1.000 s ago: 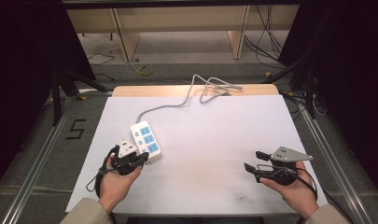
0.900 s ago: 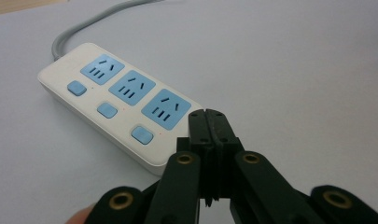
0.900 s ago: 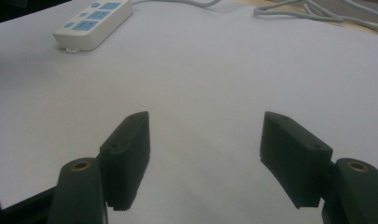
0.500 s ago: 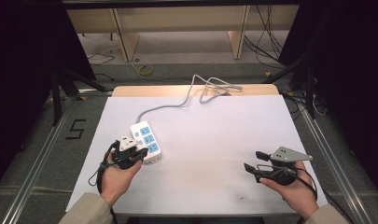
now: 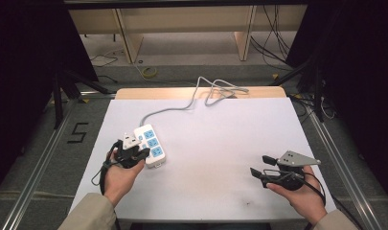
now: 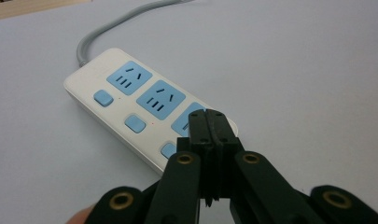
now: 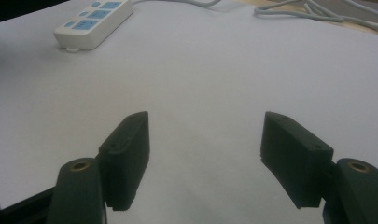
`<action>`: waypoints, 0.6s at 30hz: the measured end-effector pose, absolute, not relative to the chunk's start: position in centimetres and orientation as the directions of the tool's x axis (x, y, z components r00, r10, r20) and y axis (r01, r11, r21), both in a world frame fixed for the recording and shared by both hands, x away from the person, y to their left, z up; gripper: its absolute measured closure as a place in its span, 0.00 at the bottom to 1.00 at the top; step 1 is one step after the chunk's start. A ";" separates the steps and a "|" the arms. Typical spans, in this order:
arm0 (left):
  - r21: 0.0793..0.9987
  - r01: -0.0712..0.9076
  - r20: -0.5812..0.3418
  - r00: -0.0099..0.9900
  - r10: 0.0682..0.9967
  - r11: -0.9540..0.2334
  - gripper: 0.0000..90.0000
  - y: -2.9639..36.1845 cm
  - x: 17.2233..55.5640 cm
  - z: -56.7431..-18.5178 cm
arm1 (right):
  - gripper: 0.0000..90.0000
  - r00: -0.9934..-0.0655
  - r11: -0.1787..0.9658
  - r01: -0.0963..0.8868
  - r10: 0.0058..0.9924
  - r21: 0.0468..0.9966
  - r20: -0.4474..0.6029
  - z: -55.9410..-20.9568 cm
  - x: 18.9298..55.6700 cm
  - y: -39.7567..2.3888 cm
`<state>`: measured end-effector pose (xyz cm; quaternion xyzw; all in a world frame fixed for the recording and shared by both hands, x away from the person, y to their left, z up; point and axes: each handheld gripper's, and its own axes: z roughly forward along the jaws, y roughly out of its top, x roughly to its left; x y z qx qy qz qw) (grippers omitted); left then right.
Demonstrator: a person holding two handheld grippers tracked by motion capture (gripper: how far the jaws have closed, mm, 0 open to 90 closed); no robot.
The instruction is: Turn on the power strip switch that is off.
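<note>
Your left gripper (image 6: 209, 122) has crept in over the near end of the power strip (image 5: 150, 144) in the last second, jaws pressed together on nothing, probably lining up a switch press. Your right gripper (image 7: 204, 158) idles wide open, well apart.

left tool (image 5: 142, 154) with jaws pressed together, now slightly nearer the person, beside the power strip (image 5: 151, 144)

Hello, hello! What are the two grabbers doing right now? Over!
Left gripper shut, tips over the power strip. Right gripper open, above bare table. Strip's cord trails off the far edge. Nothing between them.
</note>
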<state>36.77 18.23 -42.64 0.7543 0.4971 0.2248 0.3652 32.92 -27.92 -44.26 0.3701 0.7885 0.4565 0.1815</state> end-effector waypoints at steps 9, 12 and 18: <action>0.771 0.591 -0.017 0.391 0.920 -0.237 1.00 18.5 37.5 -42.5 | 0.37 -0.662 0.311 0.416 0.748 0.855 0.050 -44.3 32.9 -27.9; 0.772 0.592 -0.016 0.384 0.923 -0.233 1.00 18.6 37.7 -42.5 | 0.37 -0.661 0.311 0.417 0.748 0.854 0.050 -44.3 32.9 -27.9; 0.771 0.594 -0.010 0.372 0.928 -0.230 1.00 18.9 38.2 -42.5 | 0.37 -0.662 0.312 0.415 0.748 0.855 0.049 -44.3 32.9 -27.9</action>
